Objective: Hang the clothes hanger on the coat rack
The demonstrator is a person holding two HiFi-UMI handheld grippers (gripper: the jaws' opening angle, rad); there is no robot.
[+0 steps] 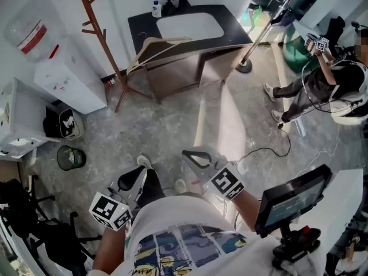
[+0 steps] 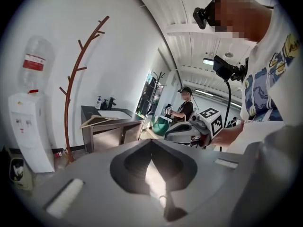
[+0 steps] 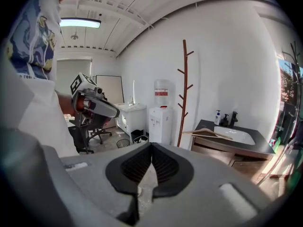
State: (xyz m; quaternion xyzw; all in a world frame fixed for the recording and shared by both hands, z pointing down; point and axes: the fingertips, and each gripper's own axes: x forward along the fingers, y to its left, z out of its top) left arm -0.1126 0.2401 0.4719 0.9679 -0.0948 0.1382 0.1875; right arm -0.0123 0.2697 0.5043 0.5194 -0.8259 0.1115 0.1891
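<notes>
White walls and a grey marbled floor (image 1: 172, 125) make up the room. A dark-topped bench (image 1: 233, 30) with a white sink (image 1: 190, 25) stands against the wall. Just to its left is the brown, branch-like rack (image 1: 98, 27), with bare pegs. Further left is a white water dispenser (image 1: 69, 76); the bottle (image 1: 26, 33) on it has a red label whose print is too small to read. A white soap bottle (image 1: 156, 7) at the back of the bench has a blue label, also unreadable. The wooden hanger (image 3: 207, 132) lies on the bench top at the end nearest the rack, not touching it. Both claws are held low near the person's body, well away from the hanger. The left claw (image 2: 151, 148) is closed tip to tip on nothing, and so is the right claw (image 3: 151, 148).
</notes>
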